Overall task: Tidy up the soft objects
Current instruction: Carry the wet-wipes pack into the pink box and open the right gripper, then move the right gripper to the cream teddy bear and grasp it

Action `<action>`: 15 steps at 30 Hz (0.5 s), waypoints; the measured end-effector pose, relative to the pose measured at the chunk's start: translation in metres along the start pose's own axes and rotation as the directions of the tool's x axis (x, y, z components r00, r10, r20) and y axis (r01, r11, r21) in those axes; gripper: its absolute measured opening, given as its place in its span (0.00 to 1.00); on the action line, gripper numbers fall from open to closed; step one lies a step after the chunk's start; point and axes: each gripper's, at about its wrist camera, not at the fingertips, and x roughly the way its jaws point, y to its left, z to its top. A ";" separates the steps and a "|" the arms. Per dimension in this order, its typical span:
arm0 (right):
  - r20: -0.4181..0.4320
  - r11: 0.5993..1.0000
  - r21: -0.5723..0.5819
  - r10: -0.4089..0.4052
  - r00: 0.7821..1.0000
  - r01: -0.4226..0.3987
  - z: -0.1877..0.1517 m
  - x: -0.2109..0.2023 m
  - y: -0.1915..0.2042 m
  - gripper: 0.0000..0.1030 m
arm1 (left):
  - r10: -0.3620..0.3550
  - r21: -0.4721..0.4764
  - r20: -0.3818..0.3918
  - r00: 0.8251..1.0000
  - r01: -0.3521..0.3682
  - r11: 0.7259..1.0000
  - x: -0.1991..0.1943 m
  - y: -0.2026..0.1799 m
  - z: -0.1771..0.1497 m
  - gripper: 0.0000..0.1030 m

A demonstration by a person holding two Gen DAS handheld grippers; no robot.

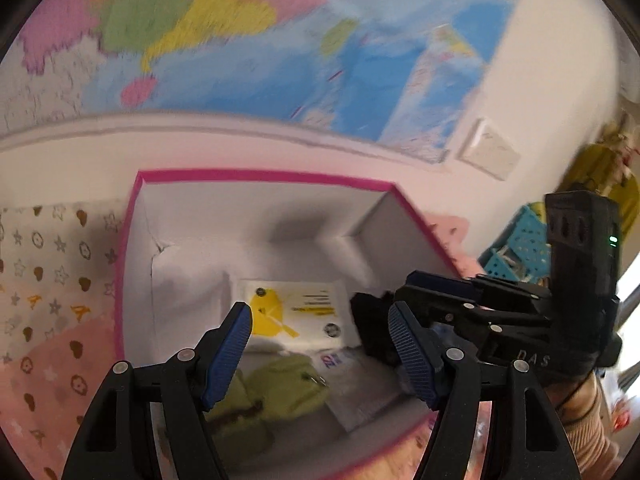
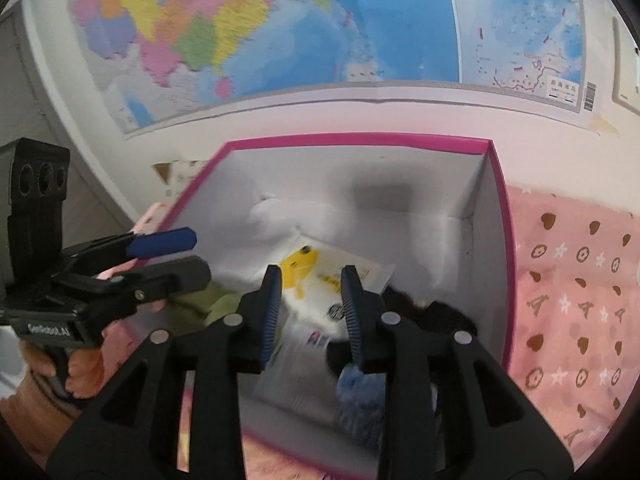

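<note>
An open box with a pink rim (image 1: 260,176) (image 2: 360,139) and white walls stands on a patterned sheet. Inside lie a white packet with a yellow label (image 1: 288,312) (image 2: 304,268), a green soft item (image 1: 280,392) (image 2: 216,304), a clear flat packet (image 1: 360,388) (image 2: 296,368), a black soft item (image 2: 440,316) and a blue fluffy item (image 2: 356,396). My left gripper (image 1: 320,354) (image 2: 180,258) hangs open over the box's near left part. My right gripper (image 2: 312,312) (image 1: 384,292) is open above the contents, nothing pressed between its pads; the blue fluffy item lies just under its right finger.
A pink and white sheet (image 2: 572,300) (image 1: 52,288) printed with hearts and stars surrounds the box. A wall map (image 2: 320,20) hangs behind it. A teal perforated basket (image 1: 520,240) and something yellow (image 1: 600,172) sit at the far right. A hand (image 2: 80,364) holds the left gripper.
</note>
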 end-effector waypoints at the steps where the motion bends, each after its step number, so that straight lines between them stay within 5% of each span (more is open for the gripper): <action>1: 0.009 1.000 -0.005 0.021 1.000 -0.021 -0.004 -0.008 0.003 0.32 | -0.008 0.009 0.011 1.000 0.008 1.000 -0.007 -0.002 -0.003 0.69; 9: 0.103 0.993 -0.044 0.116 0.988 -0.112 -0.044 -0.079 0.021 0.41 | -0.063 0.117 0.090 0.994 0.053 0.992 -0.056 -0.040 -0.040 0.70; 15: 0.065 0.993 -0.045 0.115 0.991 -0.113 -0.084 -0.088 0.024 0.41 | -0.066 0.123 0.058 0.996 0.058 0.991 -0.060 -0.048 -0.075 0.70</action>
